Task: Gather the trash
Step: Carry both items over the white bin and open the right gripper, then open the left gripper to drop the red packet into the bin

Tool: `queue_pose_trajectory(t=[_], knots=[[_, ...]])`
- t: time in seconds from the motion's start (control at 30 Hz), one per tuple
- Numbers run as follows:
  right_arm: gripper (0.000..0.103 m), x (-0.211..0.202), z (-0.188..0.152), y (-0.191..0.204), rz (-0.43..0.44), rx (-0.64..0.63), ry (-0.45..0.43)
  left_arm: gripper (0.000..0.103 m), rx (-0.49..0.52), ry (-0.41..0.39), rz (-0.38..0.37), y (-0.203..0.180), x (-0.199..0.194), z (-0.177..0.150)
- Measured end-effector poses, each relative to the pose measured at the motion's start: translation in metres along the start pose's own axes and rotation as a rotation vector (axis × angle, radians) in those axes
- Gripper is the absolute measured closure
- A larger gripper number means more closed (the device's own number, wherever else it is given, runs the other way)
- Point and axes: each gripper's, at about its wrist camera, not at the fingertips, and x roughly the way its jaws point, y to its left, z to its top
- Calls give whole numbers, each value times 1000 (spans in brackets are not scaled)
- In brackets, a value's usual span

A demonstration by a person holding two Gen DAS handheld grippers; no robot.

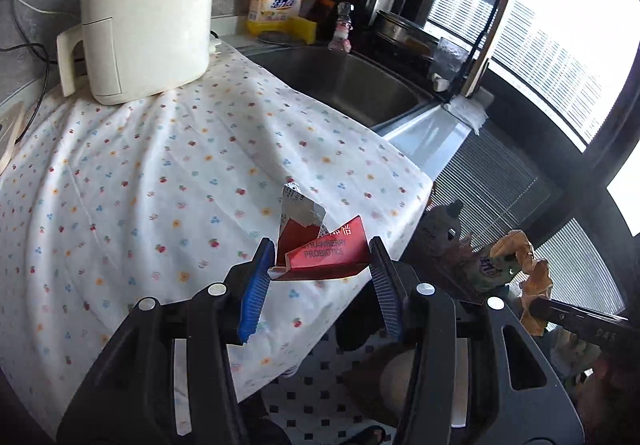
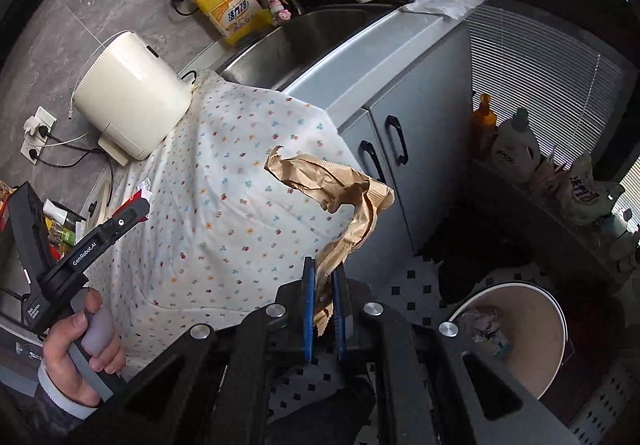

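A torn red strawberry probiotics carton (image 1: 320, 251) lies near the front edge of the flowered cloth (image 1: 140, 173). My left gripper (image 1: 320, 257) is open, its jaws on either side of the carton, one blue pad (image 1: 256, 285) close to its left edge. My right gripper (image 2: 323, 277) is shut on a crumpled brown paper bag (image 2: 336, 189) and holds it in the air beside the counter. The bag also shows in the left wrist view (image 1: 528, 273). A round trash bin (image 2: 516, 329) with some scraps inside stands on the tiled floor at the lower right.
A cream air fryer (image 1: 148, 9) stands at the back of the cloth. A steel sink (image 1: 344, 81), a yellow detergent bottle (image 1: 278, 1) and a black dish rack (image 1: 440, 5) lie beyond. Grey cabinet doors (image 2: 404, 149) drop below the counter. Bottles (image 2: 516, 149) sit by the window.
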Motion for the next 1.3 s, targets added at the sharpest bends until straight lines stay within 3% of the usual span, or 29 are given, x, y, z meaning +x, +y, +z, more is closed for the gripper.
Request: queue_pose_trajectory(t=[0.33, 0.63, 0.67, 0.77, 1.3], knots=[[93, -30, -39, -93, -91, 107, 24, 54, 84, 88, -103, -94, 17, -44], [92, -16, -87, -164, -172, 173, 129, 54, 124, 184, -152, -149, 42, -90], [89, -12, -92, -172, -173, 182, 146, 54, 129, 193, -158, -154, 44, -94], [41, -9, -105, -195, -226, 230, 152, 54, 145, 215, -170, -166, 50, -105], [38, -76, -137, -259, -287, 349, 55, 54, 285, 327, -319, -261, 76, -147]])
